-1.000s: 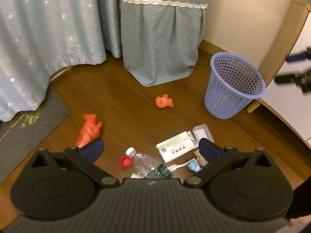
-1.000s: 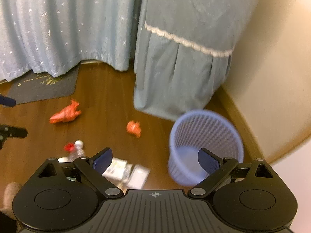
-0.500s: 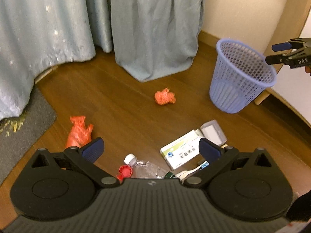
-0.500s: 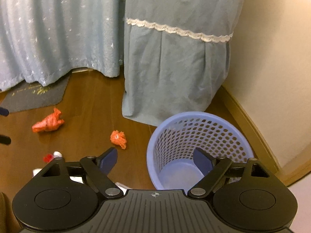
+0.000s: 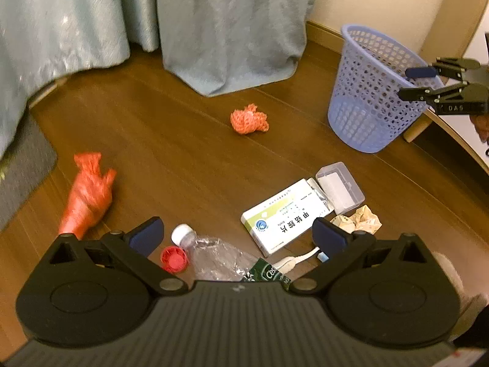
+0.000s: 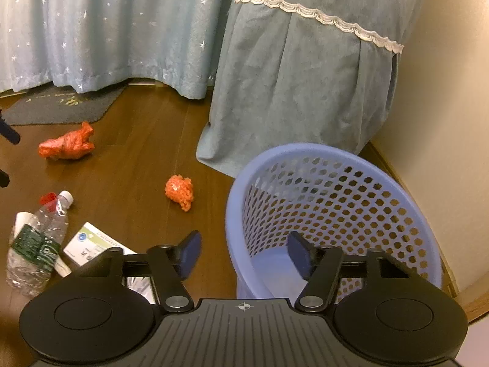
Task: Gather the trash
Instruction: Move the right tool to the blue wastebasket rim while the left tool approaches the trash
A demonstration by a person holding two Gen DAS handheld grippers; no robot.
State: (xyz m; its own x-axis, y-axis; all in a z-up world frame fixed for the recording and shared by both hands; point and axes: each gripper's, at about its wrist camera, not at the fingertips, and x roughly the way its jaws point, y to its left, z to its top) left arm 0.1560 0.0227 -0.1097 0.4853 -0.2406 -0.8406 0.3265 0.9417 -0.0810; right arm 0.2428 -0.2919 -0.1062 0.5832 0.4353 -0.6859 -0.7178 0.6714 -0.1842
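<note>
Blue-padded left gripper (image 5: 237, 235) held wide, empty; crushed bottle (image 5: 218, 257) lies just ahead, long axis slanting near-right. Right gripper (image 6: 244, 252) wide, empty, over basket (image 6: 336, 165).

Left gripper (image 5: 235, 235) and right gripper (image 6: 244, 252) both gape, empty.

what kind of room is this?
Likely a home room, maybe a bedroom: wood floor, pale blue star-print curtains, a mat, and a lilac mesh wastebasket beside scattered litter.
</note>
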